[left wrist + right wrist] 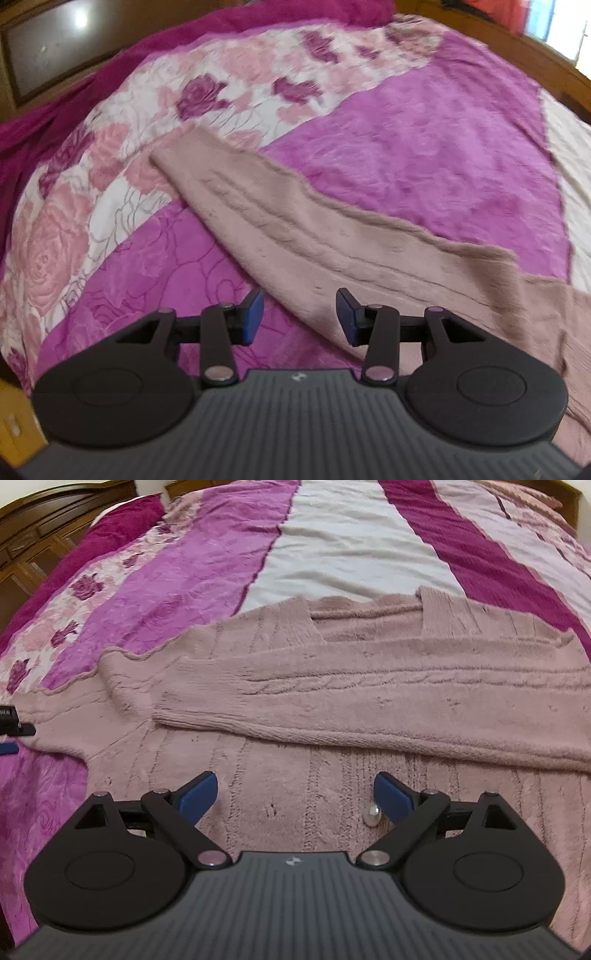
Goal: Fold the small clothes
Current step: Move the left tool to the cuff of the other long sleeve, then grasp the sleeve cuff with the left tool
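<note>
Pink knit sweater [332,686] lies flat on the bed, on a pink and magenta floral blanket [424,158]. Right wrist view: one sleeve [369,705] is already laid across the chest, cuff end toward the left of the frame; neckline toward the far side. Left wrist view: the other sleeve [295,229] stretches out diagonally over the blanket, cuff at the far end. Judged step: fold this second sleeve in over the body. Left gripper [300,317] has its fingers spread, nothing between them, positioned over the near edge of the outstretched sleeve where it meets the body; cannot tell if the fingertips touch the knit. Right gripper [295,794] also spread and empty, over the lower front of the sweater, just short of the folded sleeve; a small pearly button [371,815] sits on the fabric just beside its right fingertip. To do it well: pinch the sleeve further toward the cuff, taking the full thickness of the knit, lift only enough to clear the body, and lay it parallel to the first sleeve. Right gripper could press the body down to stop it dragging. The knit is fuzzy and loose; it will likely stretch or bunch if pulled sideways.
</note>
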Motion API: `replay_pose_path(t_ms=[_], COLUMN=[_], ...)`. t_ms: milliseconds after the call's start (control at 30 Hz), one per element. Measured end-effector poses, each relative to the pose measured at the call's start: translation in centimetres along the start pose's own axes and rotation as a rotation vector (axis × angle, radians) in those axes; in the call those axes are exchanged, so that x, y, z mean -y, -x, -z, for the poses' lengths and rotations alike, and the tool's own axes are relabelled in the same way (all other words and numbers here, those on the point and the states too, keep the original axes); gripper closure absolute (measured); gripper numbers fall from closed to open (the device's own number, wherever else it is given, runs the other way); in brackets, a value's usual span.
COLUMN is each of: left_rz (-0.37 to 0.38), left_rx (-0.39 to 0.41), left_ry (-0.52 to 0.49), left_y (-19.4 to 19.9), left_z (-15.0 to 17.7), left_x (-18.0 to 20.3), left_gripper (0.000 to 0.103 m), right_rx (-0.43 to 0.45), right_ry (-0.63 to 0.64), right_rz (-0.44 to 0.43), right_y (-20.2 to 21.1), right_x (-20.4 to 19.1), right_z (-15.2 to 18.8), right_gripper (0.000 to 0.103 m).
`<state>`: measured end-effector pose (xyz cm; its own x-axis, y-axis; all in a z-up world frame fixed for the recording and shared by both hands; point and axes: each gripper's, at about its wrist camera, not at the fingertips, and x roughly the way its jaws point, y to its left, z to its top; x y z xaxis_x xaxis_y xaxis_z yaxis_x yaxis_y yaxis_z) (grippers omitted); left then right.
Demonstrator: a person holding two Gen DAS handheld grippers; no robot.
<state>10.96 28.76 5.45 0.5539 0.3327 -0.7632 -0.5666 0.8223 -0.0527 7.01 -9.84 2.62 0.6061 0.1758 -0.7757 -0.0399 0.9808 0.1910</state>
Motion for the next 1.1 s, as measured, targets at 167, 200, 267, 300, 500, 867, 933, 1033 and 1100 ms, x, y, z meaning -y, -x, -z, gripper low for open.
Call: replay_pose_path(t_ms=[167, 200, 267, 300, 500, 867, 933, 1033, 1100], left_rz=[-0.011, -0.012, -0.017, -0.019, -0.028, -0.023, -0.031, -0.05, -0.042], left_rx=[-0.02, -0.016, -0.007, -0.006, 0.007, 0.038, 0.052, 0.079, 0.094], left_ry=[0.042, 0.047, 0.051, 0.054, 0.055, 0.052, 0.041, 0.001, -0.023], left_y=[-2.0, -2.1, -2.4, -2.5, -3.3, -4.5, -4.5, -4.4, -4.2], left_z=[-0.2, -0.2, -0.3, -0.4, -0.8, -1.2, -0.9, -0.5, -0.2], left_x=[-0.5, -0.6, -0.5, -0.5, -0.2, 0.0, 0.2, 0.8, 1.1], left_gripper=[0.058, 0.058, 0.058, 0.058, 0.056, 0.056, 0.056, 0.06, 0.075], right_rx=[-0.01, -0.011, -0.011, -0.01, -0.01, -0.011, -0.009, -0.007, -0.006], right_ry=[0.003, 0.006, 0.01, 0.01, 0.016, 0.02, 0.017, 0.015, 0.015], right_rz=[0.006, 0.006, 0.008, 0.008, 0.011, 0.008, 0.007, 0.005, 0.004], right_y=[-0.6, -0.7, -0.8, -0.8, -1.0, -1.2, -1.2, -1.1, -1.1], right_x=[0.1, 0.1, 0.0, -0.1, -0.2, -0.1, -0.1, -0.1, -0.1], right_z=[-0.1, -0.1, 0.0, 0.0, 0.1, 0.1, 0.1, 0.2, 0.3], right_gripper=[0.005, 0.005, 0.004, 0.004, 0.003, 0.002, 0.002, 0.002, 0.002])
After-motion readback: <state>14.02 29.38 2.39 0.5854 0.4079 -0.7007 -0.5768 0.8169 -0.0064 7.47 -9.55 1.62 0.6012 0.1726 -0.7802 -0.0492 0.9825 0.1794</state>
